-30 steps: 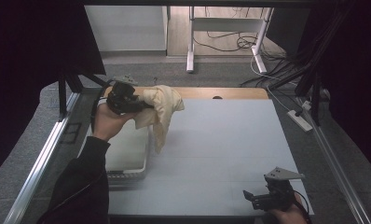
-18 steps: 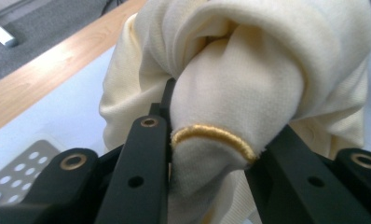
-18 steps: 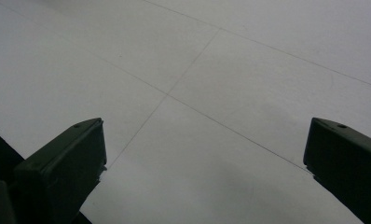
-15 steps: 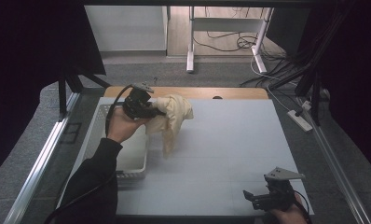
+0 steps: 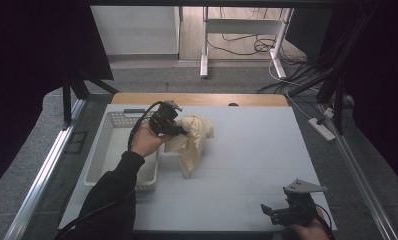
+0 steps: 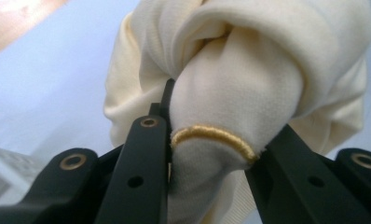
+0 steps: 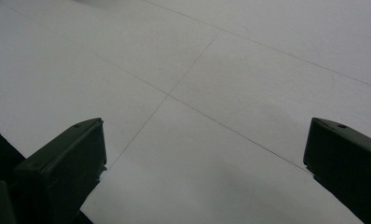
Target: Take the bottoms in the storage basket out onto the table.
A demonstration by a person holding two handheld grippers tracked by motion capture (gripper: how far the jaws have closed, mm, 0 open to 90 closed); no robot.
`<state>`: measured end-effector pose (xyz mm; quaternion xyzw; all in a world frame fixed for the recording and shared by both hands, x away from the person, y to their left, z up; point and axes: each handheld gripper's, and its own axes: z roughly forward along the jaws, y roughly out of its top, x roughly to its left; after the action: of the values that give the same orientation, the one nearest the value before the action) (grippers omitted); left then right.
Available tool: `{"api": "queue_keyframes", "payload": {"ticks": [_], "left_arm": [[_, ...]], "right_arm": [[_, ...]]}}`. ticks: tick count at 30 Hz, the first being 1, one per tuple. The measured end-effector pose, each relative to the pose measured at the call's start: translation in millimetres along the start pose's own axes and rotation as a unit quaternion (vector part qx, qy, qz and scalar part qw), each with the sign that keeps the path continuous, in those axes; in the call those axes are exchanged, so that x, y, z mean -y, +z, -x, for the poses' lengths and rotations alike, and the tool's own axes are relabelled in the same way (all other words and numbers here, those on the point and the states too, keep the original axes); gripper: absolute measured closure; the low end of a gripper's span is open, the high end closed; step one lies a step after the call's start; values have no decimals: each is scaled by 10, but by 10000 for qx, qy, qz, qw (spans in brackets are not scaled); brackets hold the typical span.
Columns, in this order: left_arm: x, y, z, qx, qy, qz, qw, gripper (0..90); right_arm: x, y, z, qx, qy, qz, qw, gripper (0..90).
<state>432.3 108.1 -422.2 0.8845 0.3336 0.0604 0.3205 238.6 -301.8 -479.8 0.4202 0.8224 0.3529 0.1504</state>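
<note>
Table [image 5: 247, 165] surface, pale grey-blue, spreads under everything, with a wooden strip along its far edge. White basket [image 5: 103, 150], slotted along its walls, sits on the table's left side. Cream cloth [image 5: 193, 140] hangs just right of the basket, bunched at the top and drooping so that its lower end reaches the tabletop. Left gripper [image 5: 179, 131] holds the cloth's upper bunch, its jaws clamped on a thick fold; in the left gripper view the fabric [image 6: 230, 93] bulges between the two black jaws, a stitched yellow hem curving across the gap. Right gripper [image 5: 267, 214] rests low at the near right corner of the table, well apart from the cloth, and in the right gripper view its jaws stand wide over bare table [image 7: 197, 116] with nothing between them.
</note>
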Motion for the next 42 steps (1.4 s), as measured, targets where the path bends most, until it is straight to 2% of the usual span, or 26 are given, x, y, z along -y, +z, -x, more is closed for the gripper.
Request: {"api": "queue_keyframes", "payload": {"ticks": [11,18,23,29,42], "left_arm": [[-144,276,100,18,153,-342,9993,744],[-220,493,167,36,300,-634,9975,740],[-246,588,217,-5,317,-763,9966,736],[-225,723,252,65,331,-936,9950,731],[-129,890,189,298,236,-991,9944,711]], "right_arm": [[1,-4,0,-11,-29,3,10000,0],[2,-6,0,-23,-27,8,10000,0],[3,-8,-3,-24,-35,13,10000,0],[3,-6,-4,-19,-44,7,10000,0],[3,-6,-4,-24,-46,7,10000,0]]}}
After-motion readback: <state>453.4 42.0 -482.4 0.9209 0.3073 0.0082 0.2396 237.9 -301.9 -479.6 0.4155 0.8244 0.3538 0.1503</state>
